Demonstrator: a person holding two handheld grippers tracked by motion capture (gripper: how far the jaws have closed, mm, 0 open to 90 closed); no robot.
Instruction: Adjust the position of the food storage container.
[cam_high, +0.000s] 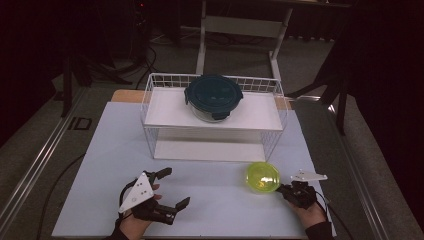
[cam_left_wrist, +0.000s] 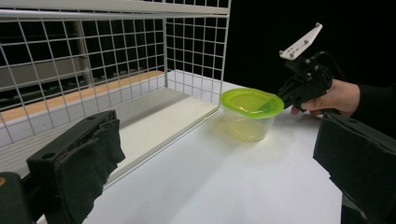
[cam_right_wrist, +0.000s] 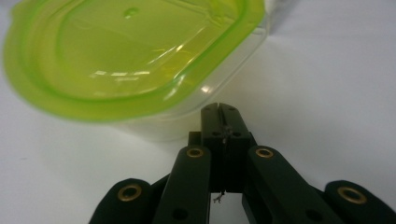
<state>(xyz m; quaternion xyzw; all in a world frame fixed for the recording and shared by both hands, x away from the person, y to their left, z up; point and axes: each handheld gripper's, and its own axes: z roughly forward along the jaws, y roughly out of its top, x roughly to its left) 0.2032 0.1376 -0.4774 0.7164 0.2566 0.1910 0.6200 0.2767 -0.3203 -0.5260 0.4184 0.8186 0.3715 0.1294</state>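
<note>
A clear tub with a lime-green lid (cam_high: 262, 177) stands on the white table top (cam_high: 210, 205), in front of the wire rack's right end. My right gripper (cam_high: 280, 189) is shut, nothing between its jaws, and its tips rest against the tub's near right side. In the right gripper view the closed tips (cam_right_wrist: 220, 109) sit just under the rim of the green-lidded tub (cam_right_wrist: 130, 60). My left gripper (cam_high: 176, 186) lies at the front left, jaws wide open and empty. From its own view, the left gripper (cam_left_wrist: 217, 128) looks across at the tub (cam_left_wrist: 251, 102) and the right gripper (cam_left_wrist: 279, 99).
A white wire rack (cam_high: 150, 100) with two shelves stands at the middle back of the table. A round container with a dark blue clip lid (cam_high: 214, 95) sits on its top shelf. In the left gripper view the rack (cam_left_wrist: 196, 42) is close on the left.
</note>
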